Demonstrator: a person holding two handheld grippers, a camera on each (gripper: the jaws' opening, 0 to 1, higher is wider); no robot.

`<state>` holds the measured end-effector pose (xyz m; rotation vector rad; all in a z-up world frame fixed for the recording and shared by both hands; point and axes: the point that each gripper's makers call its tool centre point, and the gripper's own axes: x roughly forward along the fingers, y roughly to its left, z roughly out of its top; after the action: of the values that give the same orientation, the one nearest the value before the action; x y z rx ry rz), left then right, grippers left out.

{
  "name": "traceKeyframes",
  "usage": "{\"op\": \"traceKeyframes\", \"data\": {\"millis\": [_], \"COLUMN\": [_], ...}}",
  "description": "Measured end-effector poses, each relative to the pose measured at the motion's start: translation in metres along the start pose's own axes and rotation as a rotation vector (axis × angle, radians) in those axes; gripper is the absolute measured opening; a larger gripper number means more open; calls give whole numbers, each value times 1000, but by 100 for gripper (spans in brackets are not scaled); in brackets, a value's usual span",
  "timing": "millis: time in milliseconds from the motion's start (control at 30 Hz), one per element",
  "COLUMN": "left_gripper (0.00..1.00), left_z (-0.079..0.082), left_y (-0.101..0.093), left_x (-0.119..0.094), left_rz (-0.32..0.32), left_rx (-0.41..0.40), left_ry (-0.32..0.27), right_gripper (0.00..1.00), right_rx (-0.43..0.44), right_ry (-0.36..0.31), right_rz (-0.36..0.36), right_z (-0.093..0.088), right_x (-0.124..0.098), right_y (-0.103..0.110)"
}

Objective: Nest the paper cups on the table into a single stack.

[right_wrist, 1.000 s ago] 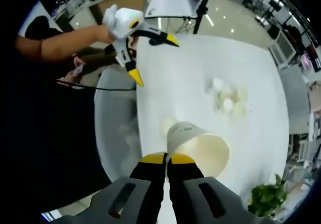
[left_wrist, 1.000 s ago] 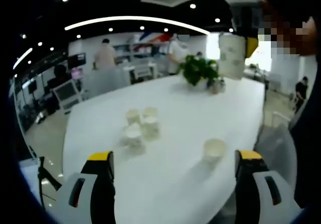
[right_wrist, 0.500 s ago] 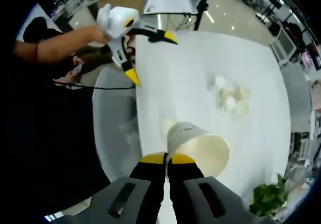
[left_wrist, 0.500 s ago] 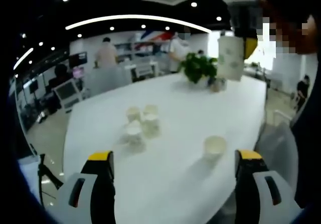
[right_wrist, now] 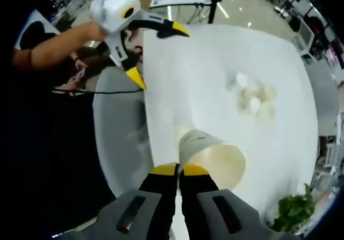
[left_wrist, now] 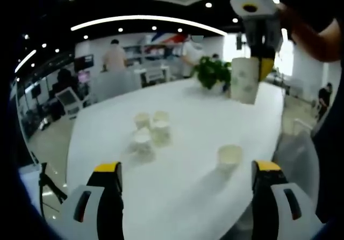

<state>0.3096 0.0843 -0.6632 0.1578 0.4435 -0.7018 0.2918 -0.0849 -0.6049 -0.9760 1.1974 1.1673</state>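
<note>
- White paper cup (right_wrist: 212, 156), tapered and bearing small green print, is pinched by its rim between the pressed-together yellow-tipped jaws of the right gripper (right_wrist: 179, 170); in the left gripper view the same cup (left_wrist: 244, 79) hangs mouth-down in the air at about 1 o'clock, above the table.
- Left gripper (left_wrist: 188, 170) is spread wide with nothing between its jaws; in the right gripper view it (right_wrist: 156, 54) appears at 11 o'clock, held by a person's hand at the near edge of the table, well apart from every cup.
- White oval table (left_wrist: 188, 105) carries a lone white paper cup (left_wrist: 229, 156), upright and open-mouthed, at 4 o'clock in the left gripper view, near the table's edge.
- Cluster of four white paper cups (left_wrist: 149, 129) stands near the table's centre; whether they touch one another cannot be told. In the right gripper view the cluster (right_wrist: 252, 97) lies at 2 o'clock.
- Green potted plant (left_wrist: 214, 74) sits at the far end of the table.
- Step in hand, as judged: carrying the held cup toward a resting cup.
- Next move, as judged: the held cup must be turned upright and lowered squarely into an open mouth, most likely the lone cup's; a tilted entry could tip that cup over.
</note>
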Motion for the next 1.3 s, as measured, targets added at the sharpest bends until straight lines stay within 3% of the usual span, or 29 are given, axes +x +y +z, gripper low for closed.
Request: {"op": "traceKeyframes", "data": {"millis": [1300], "left_gripper": [99], "left_z": [-5], "left_y": [-1], "left_x": [2], "left_rz": [16], "left_rx": [-28], "left_ry": [6], "right_gripper": [0], "right_rx": [72], "right_ry": [38], "right_rz": [57], "right_z": [-5], "right_x": [92], "right_y": [2]}}
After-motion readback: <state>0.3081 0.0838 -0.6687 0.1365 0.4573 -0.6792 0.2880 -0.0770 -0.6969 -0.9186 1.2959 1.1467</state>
